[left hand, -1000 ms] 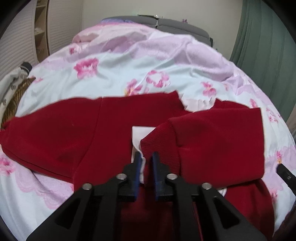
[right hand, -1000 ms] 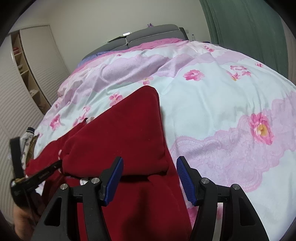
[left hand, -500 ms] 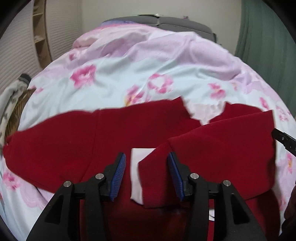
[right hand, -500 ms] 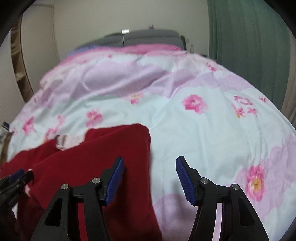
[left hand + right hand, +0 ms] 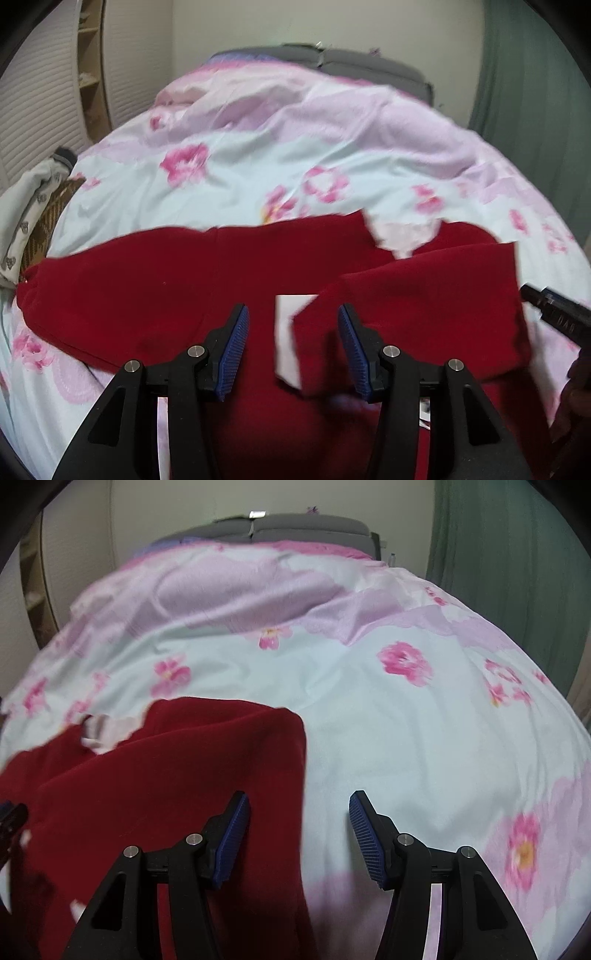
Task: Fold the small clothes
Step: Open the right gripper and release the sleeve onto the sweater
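— Start with the claws. How do they stand?

— The left gripper (image 5: 293,347) has its jaws wide apart and nothing between the blue pads (image 5: 236,343) but air. It hangs over the middle of the red garment (image 5: 155,291). The right gripper (image 5: 299,834) is spread just as wide, also with nothing in it; its left pad is above the red cloth and its right pad above bare bedding.

— And the garment itself?

— Spread flat on the floral duvet (image 5: 240,173). In the left wrist view one sleeve (image 5: 428,314) is folded in across the body, its cuff lying between the left claw's pads beside a white patch (image 5: 286,332) on the chest. The other sleeve stretches out flat to the left. In the right wrist view the folded edge (image 5: 291,775) runs straight down between the jaws.

— Anything further out?

— A grey headboard (image 5: 369,66) at the far end, a green curtain (image 5: 517,572) to the right, and a patterned cloth (image 5: 26,214) over a woven basket at the left edge of the bed.
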### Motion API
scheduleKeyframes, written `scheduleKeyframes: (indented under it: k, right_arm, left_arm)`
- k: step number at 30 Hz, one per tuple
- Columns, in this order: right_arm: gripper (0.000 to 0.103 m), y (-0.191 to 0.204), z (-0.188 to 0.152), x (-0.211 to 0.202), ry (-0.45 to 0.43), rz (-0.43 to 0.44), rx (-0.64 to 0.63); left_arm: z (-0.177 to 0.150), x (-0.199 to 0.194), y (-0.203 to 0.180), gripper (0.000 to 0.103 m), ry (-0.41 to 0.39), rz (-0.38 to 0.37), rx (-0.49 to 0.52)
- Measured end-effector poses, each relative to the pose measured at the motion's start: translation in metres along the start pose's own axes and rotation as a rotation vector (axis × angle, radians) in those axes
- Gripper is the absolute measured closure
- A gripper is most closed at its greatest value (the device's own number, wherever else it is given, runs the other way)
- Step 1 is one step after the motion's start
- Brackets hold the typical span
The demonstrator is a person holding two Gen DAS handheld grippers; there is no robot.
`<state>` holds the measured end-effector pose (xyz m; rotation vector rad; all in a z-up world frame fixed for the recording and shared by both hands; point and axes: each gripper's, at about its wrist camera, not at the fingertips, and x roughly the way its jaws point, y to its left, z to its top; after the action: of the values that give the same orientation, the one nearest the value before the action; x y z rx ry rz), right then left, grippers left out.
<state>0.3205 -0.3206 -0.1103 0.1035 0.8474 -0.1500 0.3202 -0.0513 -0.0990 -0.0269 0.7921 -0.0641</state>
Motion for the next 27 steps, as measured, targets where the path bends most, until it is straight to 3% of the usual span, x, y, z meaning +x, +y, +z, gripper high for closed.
scheduleKeyframes:
  k: [4,7,10,14,23,27]
  right_arm:
    - [0.045,0.002,-0.026,-0.017,0.017,0.005,-0.034]
    - [0.045,0.003,-0.038,-0.005,0.067,-0.028,-0.065]
    - [0.046,0.002,-0.043,0.009,0.105,-0.030,-0.072]
    - [0.046,0.007,-0.044,0.012,0.104,-0.056,-0.101]
    - [0.044,-0.008,-0.049,-0.060,-0.009,0.023,0.013]
    - [0.044,0.005,-0.059,-0.090,-0.041,0.081,0.018]
  left_arm:
    - [-0.007,-0.003,-0.023,0.053,-0.013,-0.012,0.086]
    - [-0.012,0.016,-0.022,0.051,0.031,0.002,0.071]
    - [-0.018,0.029,-0.020,0.042,0.048,0.035,0.089]
    - [-0.019,0.030,-0.019,0.042,0.039,0.036,0.089]
    - [-0.019,-0.034,0.002,0.042,-0.027,-0.034,0.060]
    - [-0.033,-0.066,0.037,0.037,-0.034,-0.003,0.048]
